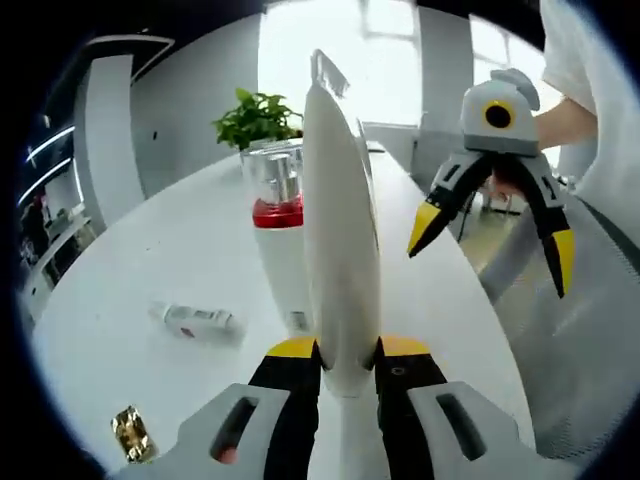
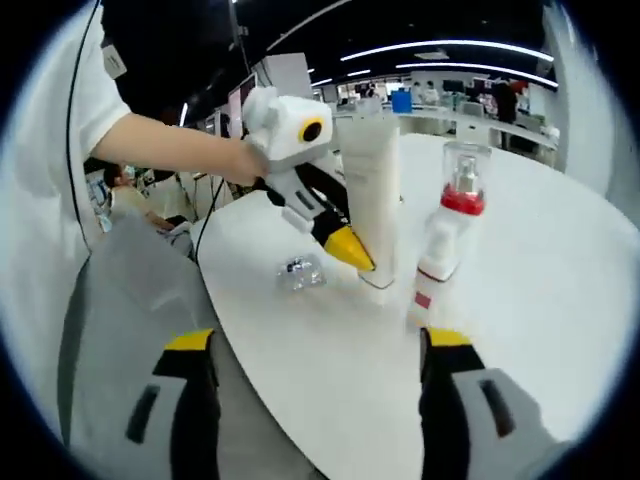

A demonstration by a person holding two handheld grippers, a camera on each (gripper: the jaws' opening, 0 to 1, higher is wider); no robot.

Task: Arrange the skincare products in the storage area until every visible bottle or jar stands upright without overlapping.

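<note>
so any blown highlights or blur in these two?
Left gripper view: the window behind is blown out, and the white tube in the left claw sits close and soft. Right gripper view: dim ceiling, bright strip lights, strong fisheye bend on the table edge; pump bottle slightly soft.

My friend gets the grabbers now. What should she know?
Left hand-held gripper: shut on the white tube, holding it upright on the table.
Right hand-held gripper: open, holding nothing, hanging back from the table edge.
Pump bottle with red collar: standing upright beside the tube.
Small sachet: lying flat on the table. Gold-wrapped item: near the table edge.
Done: bottle stands; tube is upright but not yet released.
Left: let go of the tube carefully, check it stays up, then see to the flat sachet.
</note>
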